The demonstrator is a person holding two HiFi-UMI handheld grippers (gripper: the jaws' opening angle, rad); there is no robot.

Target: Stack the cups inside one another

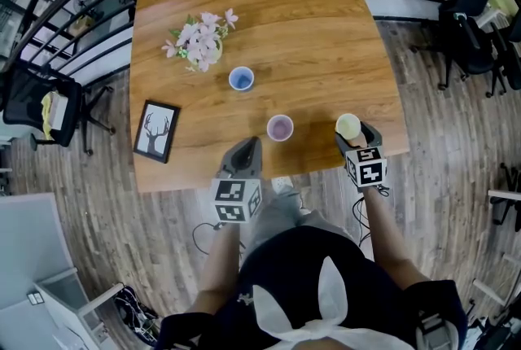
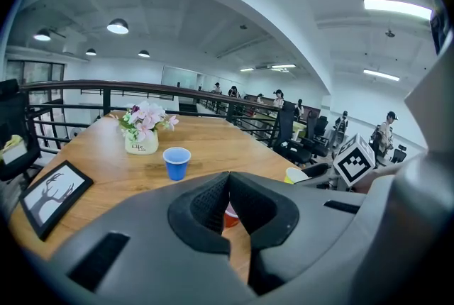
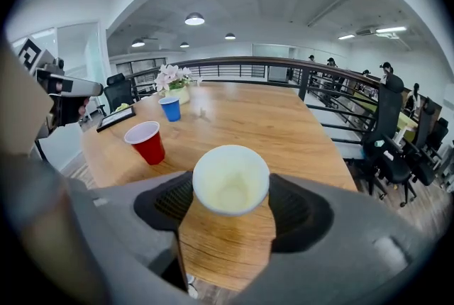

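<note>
1. The fingers (image 3: 164,201) of the right gripper (image 1: 356,135) stand wide, one on each side of the yellow cup (image 3: 230,186). Their ribbed pads sit just beside its walls. The cup is upright with its mouth up, on the near right corner of the wooden table (image 1: 326,39).
2. The fingers (image 2: 204,206) of the left gripper (image 1: 251,146) are closed tip to tip and hold nothing. Only a narrow slit shows below the meeting point. This gripper hangs over the table's near edge, well to the left of the right one.
3. Each gripper has its marker cube just behind the jaws, and the person's forearms run back from the cubes towards the body.
4. The red cup (image 3: 146,142) stands upright and alone on the table, between the two grippers and a little further in. It is apart from both. A sliver of it shows through the slit in the left gripper view.
5. A black picture frame (image 1: 156,131) with a deer silhouette sits near the table's left edge, about level with the red cup.
6. The blue cup (image 1: 241,79) stands upright further in, beyond the red cup and slightly to its left. No cup is inside another.
7. A white pot of pink flowers (image 1: 199,43) stands just past the blue cup, to its left.
8. Beyond the far edge runs a dark railing (image 3: 284,69), with office chairs (image 1: 476,23) on the plank floor to the right.
</note>
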